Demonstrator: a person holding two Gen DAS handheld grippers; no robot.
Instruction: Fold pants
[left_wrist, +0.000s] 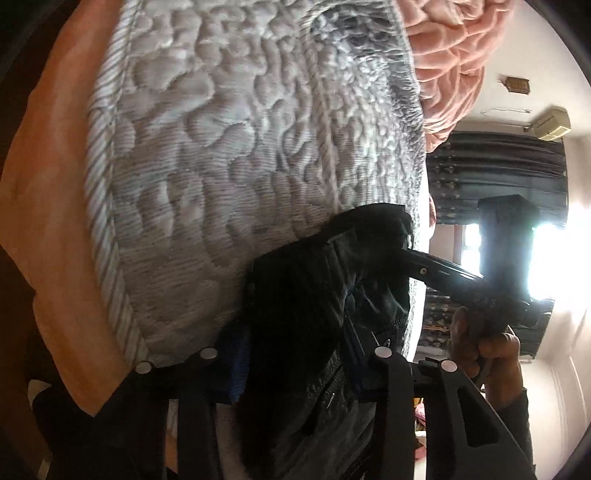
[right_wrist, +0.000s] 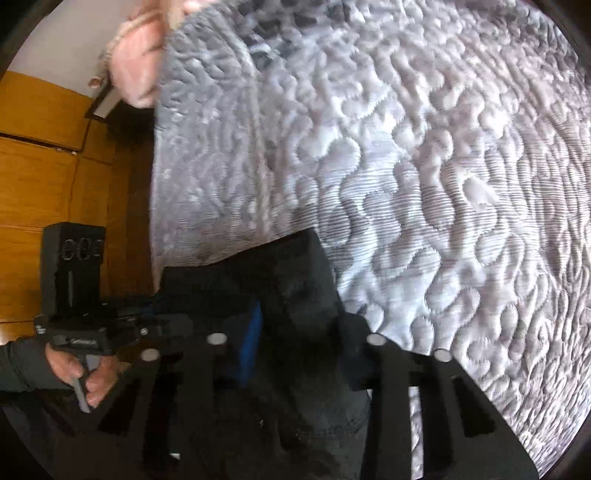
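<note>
Dark pants (left_wrist: 317, 295) are seen bunched at the near edge of a bed, on a white quilted mattress (left_wrist: 221, 147), with a flash of blue cloth (left_wrist: 236, 369) showing beside them. The garment is gathered between the fingers of both tools. The left gripper (left_wrist: 291, 360) is closed down on a thick fold near a zipper; in its own view the dark cloth fills the gap between the jaws, and a grip is judged to be taken. The right gripper (right_wrist: 295, 343) is likewise narrowed around the pants (right_wrist: 266, 288), dark fabric being packed between its jaws, so a hold is read there too.

The right gripper's body (left_wrist: 506, 258) and the hand (left_wrist: 487, 350) squeezing its trigger are caught in the left view, just beside the garment. A pink blanket (left_wrist: 454, 66) is heaped toward the far corner of the bed, an orange sheet (left_wrist: 48, 192) is draped below the mattress edge, and wooden panelling (right_wrist: 55, 166) is seen beyond the bedside.

The task is judged to be at an early stage: the pants are picked up at one end, but no flat, squared fold is shown. Spreading the garment, doubling the legs and folding lengthwise appear to remain.
</note>
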